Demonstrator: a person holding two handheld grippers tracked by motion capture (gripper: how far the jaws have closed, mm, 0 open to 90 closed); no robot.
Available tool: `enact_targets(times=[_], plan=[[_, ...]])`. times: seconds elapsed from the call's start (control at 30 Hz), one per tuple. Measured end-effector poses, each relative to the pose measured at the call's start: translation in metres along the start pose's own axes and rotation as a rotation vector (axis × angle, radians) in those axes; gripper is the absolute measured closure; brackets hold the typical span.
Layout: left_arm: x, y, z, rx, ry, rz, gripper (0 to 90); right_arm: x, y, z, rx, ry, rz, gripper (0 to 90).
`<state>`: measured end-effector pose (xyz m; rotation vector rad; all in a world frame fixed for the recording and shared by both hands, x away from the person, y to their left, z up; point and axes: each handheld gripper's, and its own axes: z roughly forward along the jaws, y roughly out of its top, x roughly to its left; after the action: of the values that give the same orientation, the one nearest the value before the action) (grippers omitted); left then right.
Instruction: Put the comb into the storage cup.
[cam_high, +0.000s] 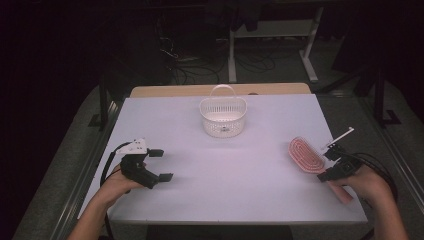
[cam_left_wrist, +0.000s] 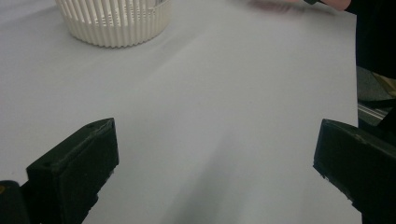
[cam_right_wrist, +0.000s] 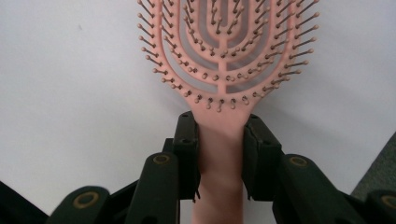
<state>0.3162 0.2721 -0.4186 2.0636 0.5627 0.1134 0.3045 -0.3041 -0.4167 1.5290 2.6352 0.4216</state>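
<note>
I've got the pink hairbrush (cam_right_wrist: 224, 70) by the neck with my right gripper (cam_right_wrist: 219, 154), its fingers (cam_right_wrist: 187, 154) closed tight on the handle just below the bristle head. It looks like light, stiff plastic, so I judge it should lift easily; the smooth handle could twist or slip, and the neck is the sensible place to hold, clear of the springy bristles. The brush lies bristles-up near the right edge of the bench (cam_high: 220, 165), head pointing away from me toward the white slatted basket (cam_high: 223, 117) at the far middle. My right hand (cam_high: 367, 182) sits low, forearm angled inward. My left gripper (cam_high: 159, 165) rests on the near left, fingers (cam_left_wrist: 74, 172) spread wide, holding nothing, aimed across bare bench.
</note>
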Motion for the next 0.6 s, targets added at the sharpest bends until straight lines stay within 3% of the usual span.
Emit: enact_targets(times=[0.3, 0.6], plan=[[0.000, 0.000, 0.000, -0.001, 0.001, -0.001, 0.1, 0.007, 0.016, -0.007, -0.115, 0.042, -0.009, 68.7], [0.001, -0.001, 0.000, -0.002, 0.000, -0.005, 0.1, 0.016, 0.034, -0.005, -0.195, 0.088, -0.031, 68.8]])
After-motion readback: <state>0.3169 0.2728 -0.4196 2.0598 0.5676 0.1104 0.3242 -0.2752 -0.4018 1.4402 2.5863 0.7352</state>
